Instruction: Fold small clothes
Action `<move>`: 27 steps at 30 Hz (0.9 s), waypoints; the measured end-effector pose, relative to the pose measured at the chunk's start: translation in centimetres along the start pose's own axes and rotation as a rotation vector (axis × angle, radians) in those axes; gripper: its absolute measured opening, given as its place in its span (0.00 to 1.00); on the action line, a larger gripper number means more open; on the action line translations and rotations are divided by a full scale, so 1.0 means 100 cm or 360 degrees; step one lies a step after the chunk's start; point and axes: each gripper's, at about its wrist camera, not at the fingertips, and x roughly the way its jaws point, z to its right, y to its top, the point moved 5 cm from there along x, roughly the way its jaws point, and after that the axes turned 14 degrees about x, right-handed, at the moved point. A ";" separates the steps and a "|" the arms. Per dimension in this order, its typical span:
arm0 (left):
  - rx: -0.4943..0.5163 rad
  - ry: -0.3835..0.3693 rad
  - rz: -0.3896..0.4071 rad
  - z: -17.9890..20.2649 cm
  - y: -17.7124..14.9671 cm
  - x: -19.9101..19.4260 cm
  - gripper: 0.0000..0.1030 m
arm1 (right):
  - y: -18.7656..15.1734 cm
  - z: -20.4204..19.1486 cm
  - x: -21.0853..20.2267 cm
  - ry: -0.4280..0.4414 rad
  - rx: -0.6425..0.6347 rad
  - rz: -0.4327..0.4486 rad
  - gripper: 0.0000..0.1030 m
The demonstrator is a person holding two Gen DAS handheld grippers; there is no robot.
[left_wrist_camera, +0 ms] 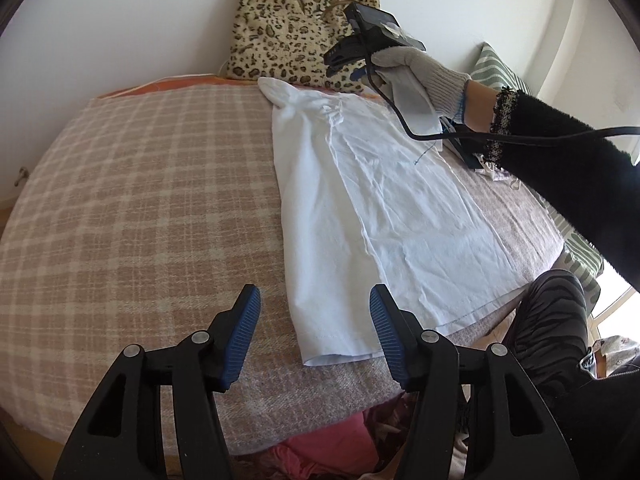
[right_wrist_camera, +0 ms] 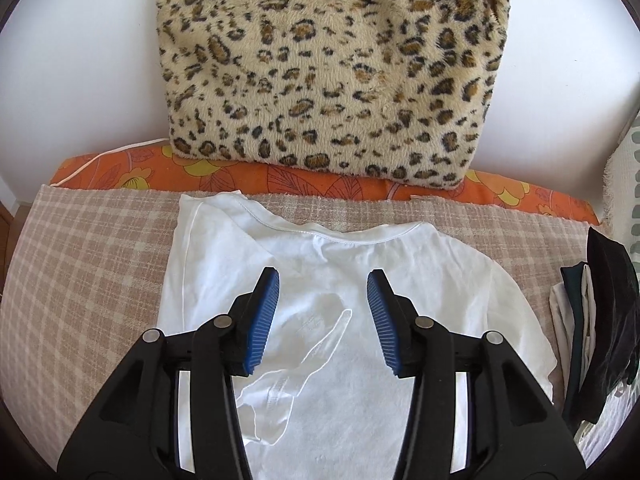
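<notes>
A small white t-shirt (left_wrist_camera: 384,216) lies on the checked pink-and-beige blanket (left_wrist_camera: 140,208), folded lengthwise into a narrow strip. My left gripper (left_wrist_camera: 316,300) hangs open above its hem end, nothing between the blue pads. In the right wrist view the same white t-shirt (right_wrist_camera: 340,312) shows its neckline end, with a folded-under sleeve showing through the cloth. My right gripper (right_wrist_camera: 324,284) stands open just above that end, its pads apart and holding nothing. The right gripper's body (left_wrist_camera: 360,40), held by a gloved hand (left_wrist_camera: 424,76), appears at the far end in the left wrist view.
A leopard-print cushion (right_wrist_camera: 328,72) leans on the wall behind the shirt, over an orange flowered sheet edge (right_wrist_camera: 248,178). Dark and white folded clothes (right_wrist_camera: 596,320) lie at the right. A striped green pillow (left_wrist_camera: 496,68) sits beyond the sleeve. The blanket's near edge drops off below.
</notes>
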 end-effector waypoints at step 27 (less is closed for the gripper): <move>-0.0086 0.0102 -0.0071 -0.052 0.022 0.010 0.54 | -0.344 0.007 -0.161 0.0773 -0.0047 -0.0725 0.46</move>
